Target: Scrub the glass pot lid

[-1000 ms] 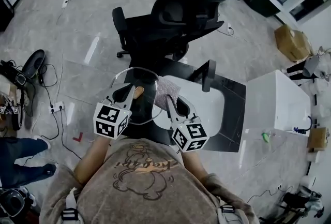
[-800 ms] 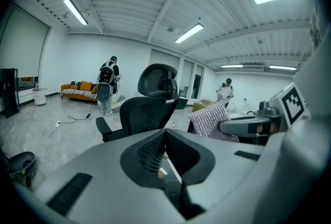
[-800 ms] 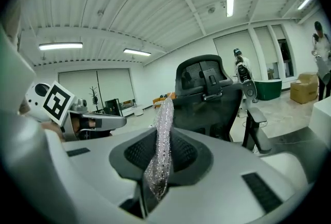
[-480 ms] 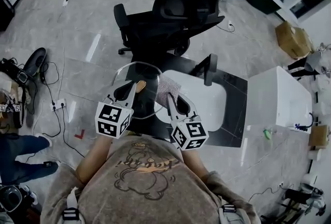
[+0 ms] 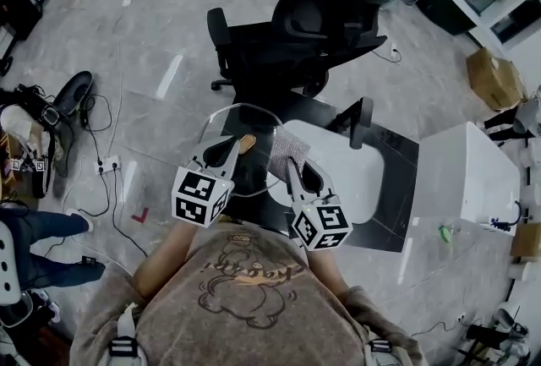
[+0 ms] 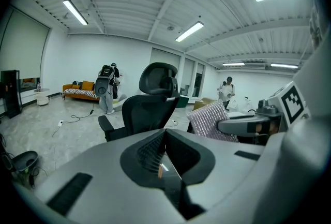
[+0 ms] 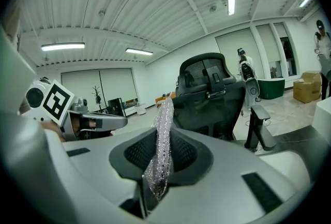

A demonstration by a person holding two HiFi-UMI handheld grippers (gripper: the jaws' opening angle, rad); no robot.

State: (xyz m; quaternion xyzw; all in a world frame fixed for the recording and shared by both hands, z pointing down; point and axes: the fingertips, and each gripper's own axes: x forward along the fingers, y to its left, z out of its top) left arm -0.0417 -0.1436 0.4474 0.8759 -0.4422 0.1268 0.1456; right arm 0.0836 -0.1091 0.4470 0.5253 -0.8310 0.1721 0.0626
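Note:
The glass pot lid (image 5: 221,124), round with a wooden knob (image 5: 247,142), is held up on edge over the black counter. My left gripper (image 5: 230,146) is shut on the lid; in the left gripper view only a thin edge of glass (image 6: 164,167) shows between the closed jaws. A glittery silver scrub cloth (image 5: 287,144) stands right of the lid, beside the glass. My right gripper (image 5: 291,161) is shut on the scrub cloth (image 7: 162,140), which sticks up from its jaws. Whether cloth and glass touch is unclear.
A white sink (image 5: 342,174) with a black faucet (image 5: 358,121) sits in the black counter (image 5: 397,187) to the right. A black office chair (image 5: 296,39) stands just beyond. A white cabinet (image 5: 465,170) is at right; cables and people are across the floor.
The whole scene has slid right and slightly down in the head view as the head turned. Both grippers keep their grips and their spacing by the lid.

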